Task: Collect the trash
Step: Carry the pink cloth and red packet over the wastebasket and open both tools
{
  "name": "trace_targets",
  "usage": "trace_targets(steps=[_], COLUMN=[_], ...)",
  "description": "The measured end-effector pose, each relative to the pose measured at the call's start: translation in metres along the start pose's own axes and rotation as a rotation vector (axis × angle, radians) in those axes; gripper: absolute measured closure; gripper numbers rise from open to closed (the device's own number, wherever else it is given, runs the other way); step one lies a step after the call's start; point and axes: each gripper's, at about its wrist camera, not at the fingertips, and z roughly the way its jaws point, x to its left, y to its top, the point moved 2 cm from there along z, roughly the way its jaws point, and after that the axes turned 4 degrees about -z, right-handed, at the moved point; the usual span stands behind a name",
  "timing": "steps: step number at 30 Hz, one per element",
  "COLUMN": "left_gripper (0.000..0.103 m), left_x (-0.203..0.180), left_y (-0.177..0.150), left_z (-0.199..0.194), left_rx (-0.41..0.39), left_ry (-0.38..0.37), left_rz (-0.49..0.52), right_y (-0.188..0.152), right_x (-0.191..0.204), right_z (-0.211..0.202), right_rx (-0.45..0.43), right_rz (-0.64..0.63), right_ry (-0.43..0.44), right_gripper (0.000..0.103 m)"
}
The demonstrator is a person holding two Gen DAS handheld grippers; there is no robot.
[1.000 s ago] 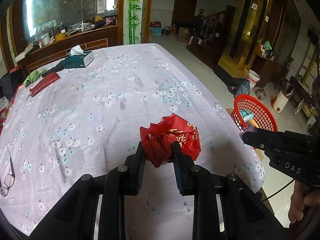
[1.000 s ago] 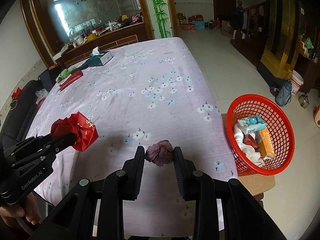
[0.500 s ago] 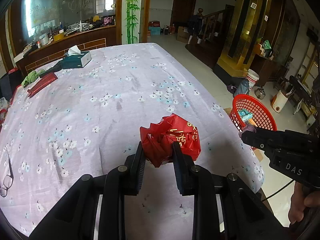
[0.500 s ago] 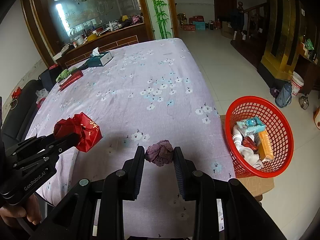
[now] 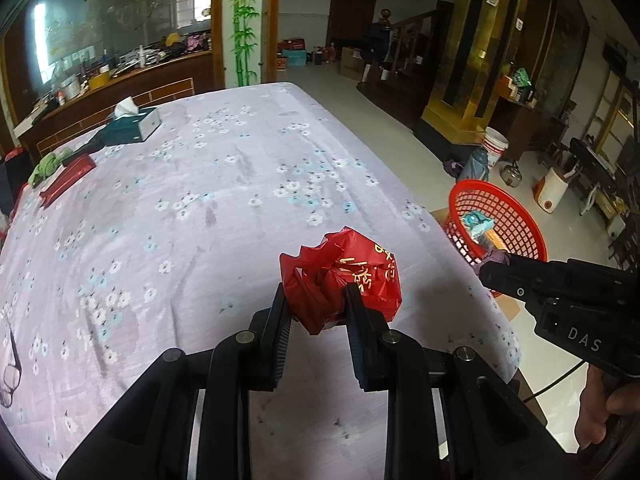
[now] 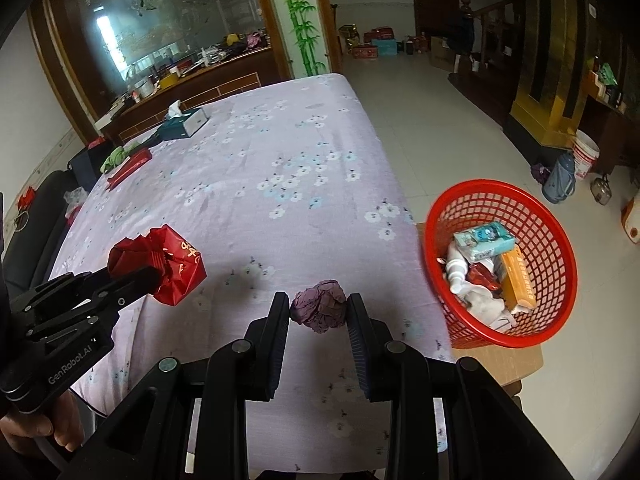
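Up above the table (image 6: 280,152), the left gripper (image 5: 314,296) clamped a red wrapper (image 5: 344,276) between its fingers; the right gripper (image 6: 318,306) pinched a purple wad (image 6: 319,306) left of the basket (image 6: 556,240).

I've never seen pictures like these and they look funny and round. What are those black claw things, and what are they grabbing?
They are grabbing tools, one in each of a person's hands. Each tool has a small camera that looks out along its two black fingers, which is why the pictures bend at the edges. One picture comes from the left gripper. It pinches a crumpled red wrapper. The other comes from the right gripper, which squeezes a crumpled purple paper ball. Each camera also sees the other tool from the side. Below is a table with a flowery purple cloth. Far back lies a tissue box. Beside the table stands a red basket with rubbish already in it.
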Motion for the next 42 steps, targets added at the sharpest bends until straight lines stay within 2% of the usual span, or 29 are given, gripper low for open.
trace_targets(steps=[8, 16, 20, 25, 33, 42], left_gripper=[0.078, 0.078, 0.078, 0.078, 0.078, 0.078], left_x=[-0.046, -0.113, -0.145, -0.174, -0.204, -0.217], left_y=[0.019, 0.044, 0.056, 0.068, 0.075, 0.08], left_z=[0.013, 0.027, 0.033, 0.043, 0.071, 0.094], left_rx=[0.0, 0.004, 0.008, 0.012, 0.051, 0.077], left_ry=[-0.065, -0.167, -0.217, -0.244, -0.258, -0.245], left_rz=[0.078, 0.18, 0.215, 0.258, 0.292, 0.28], right_y=[0.001, 0.001, 0.004, 0.008, 0.029, 0.05], right_x=[-0.063, -0.142, -0.17, -0.19, -0.21, -0.226], right_z=[-0.012, -0.048, -0.066, -0.077, -0.07, -0.047], right_rx=[-0.016, -0.087, -0.122, -0.146, -0.146, -0.115], right_rz=[0.142, 0.311, 0.36, 0.39, 0.414, 0.444], right_ry=[-0.045, -0.128, -0.15, -0.162, -0.136, -0.106], right_gripper=[0.072, 0.071, 0.071, 0.071, 0.069, 0.069])
